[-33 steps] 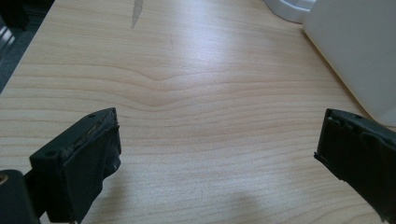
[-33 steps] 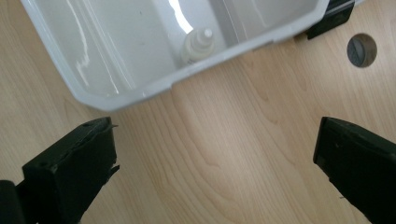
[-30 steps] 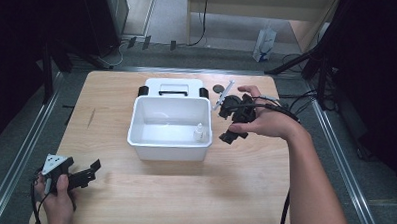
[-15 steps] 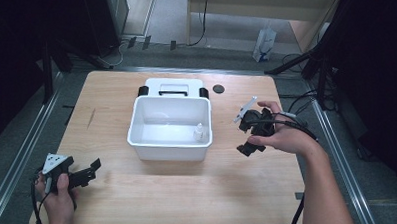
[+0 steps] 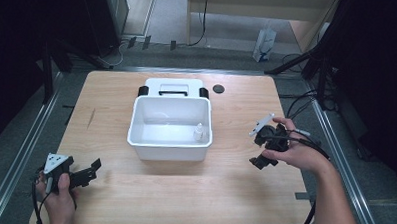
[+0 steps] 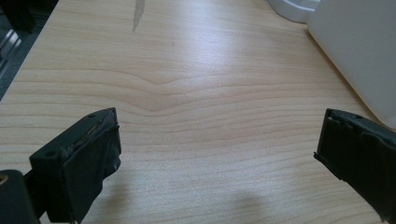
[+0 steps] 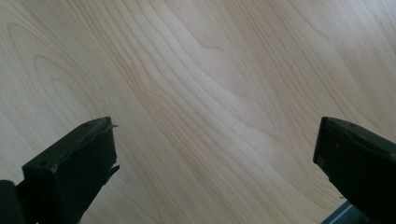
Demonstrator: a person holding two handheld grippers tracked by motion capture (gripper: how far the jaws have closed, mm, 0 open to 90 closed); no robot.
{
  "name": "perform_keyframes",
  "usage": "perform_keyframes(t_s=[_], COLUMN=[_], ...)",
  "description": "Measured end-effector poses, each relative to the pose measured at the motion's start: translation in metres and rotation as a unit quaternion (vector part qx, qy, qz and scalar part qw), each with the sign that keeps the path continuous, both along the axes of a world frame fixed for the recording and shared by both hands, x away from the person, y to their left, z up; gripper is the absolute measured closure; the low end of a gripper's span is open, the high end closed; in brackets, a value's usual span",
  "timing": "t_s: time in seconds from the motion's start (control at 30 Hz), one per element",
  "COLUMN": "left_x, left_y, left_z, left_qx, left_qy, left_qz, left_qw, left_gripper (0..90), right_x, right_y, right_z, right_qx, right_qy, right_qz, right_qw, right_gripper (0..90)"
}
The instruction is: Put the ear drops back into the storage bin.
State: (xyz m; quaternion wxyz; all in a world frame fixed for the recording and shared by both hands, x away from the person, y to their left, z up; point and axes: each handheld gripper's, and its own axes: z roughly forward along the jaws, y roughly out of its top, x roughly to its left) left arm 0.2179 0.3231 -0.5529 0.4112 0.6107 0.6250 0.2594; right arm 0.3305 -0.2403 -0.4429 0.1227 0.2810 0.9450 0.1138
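Hand-held gripper (image 5: 262,160) hovers over wooden table (image 5: 189,202), seemingly empty-jawed.

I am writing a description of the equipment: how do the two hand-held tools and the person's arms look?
Both tools, left and right, are black with two blocky, padded jaws. Each carries a grey three-cornered plate on top and trails a black cable. The forearms are bare: no sleeves, gloves or markings are visible.

You won't find any readable text, brand, number or sign here: the white bin (image 5: 169,127), the small bottle (image 5: 199,133) inside it and the wooden tabletop (image 5: 189,192) carry no lettering you can make out at this size.
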Motion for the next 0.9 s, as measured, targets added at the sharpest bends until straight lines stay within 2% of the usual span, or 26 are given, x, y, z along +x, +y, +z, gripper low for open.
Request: perform_keyframes(t_s=[0.03, 0.07, 0.2, 0.37, 0.5, 0.6, 0.63, 0.67, 0.7, 0.73, 0.83, 0.9], left_x=[0.000, 0.000, 0.000, -0.001, -0.001, -0.001, -0.001, 0.000, 0.000, -0.001, -0.001, -0.001], left_y=[0.000, 0.000, 0.000, 0.000, 0.000, 0.000, 0.000, 0.000, 0.000, 0.000, 0.000, 0.000], left_z=[0.000, 0.000, 0.000, 0.000, 0.000, 0.000, 0.000, 0.000, 0.000, 0.000, 0.000, 0.000], left_qx=[0.000, 0.001, 0.000, 0.000, 0.001, 0.000, 0.000, 0.001, 0.002, 0.003, 0.002, 0.003], left_qy=[0.000, 0.000, 0.000, -0.002, -0.002, -0.001, -0.001, -0.001, -0.002, -0.003, -0.002, -0.003], left_qz=[0.000, 0.000, 0.001, 0.000, 0.001, 0.001, 0.001, 0.002, 0.002, 0.002, 0.003, 0.004], left_qw=[1.0000, 1.0000, 1.0000, 1.0000, 1.0000, 1.0000, 1.0000, 1.0000, 1.0000, 1.0000, 1.0000, 1.0000], left_gripper=[0.6, 0.5, 0.6, 0.6, 0.6, 0.5, 0.6, 0.6, 0.5, 0.6, 0.6, 0.5], right_x=[-0.002, -0.005, -0.014, -0.024, -0.036, -0.045, -0.045, -0.053, -0.055, -0.059, -0.071, -0.079], right_y=[-0.003, -0.008, -0.018, -0.030, -0.047, -0.059, -0.059, -0.069, -0.073, -0.077, -0.089, -0.095], right_z=[-0.002, -0.008, -0.018, -0.028, -0.043, -0.052, -0.052, -0.059, -0.062, -0.065, -0.073, -0.081], right_qx=[0.005, 0.011, 0.018, 0.032, 0.064, 0.090, 0.090, 0.114, 0.122, 0.136, 0.196, 0.215], right_qy=[0.000, -0.010, -0.026, -0.041, -0.066, -0.089, -0.089, -0.102, -0.107, -0.115, -0.127, -0.143], right_qz=[-0.003, -0.004, -0.006, -0.021, -0.048, -0.076, -0.076, -0.099, -0.108, -0.122, -0.163, -0.190], right_qw=[1.0000, 0.9999, 0.9995, 0.9984, 0.9946, 0.9891, 0.9891, 0.9833, 0.9808, 0.9765, 0.9584, 0.9472], right_gripper=[0.0, 0.0, 0.0, 0.0, 0.0, 0.0, 0.0, 0.0, 0.0, 0.0, 0.0, 0.0])
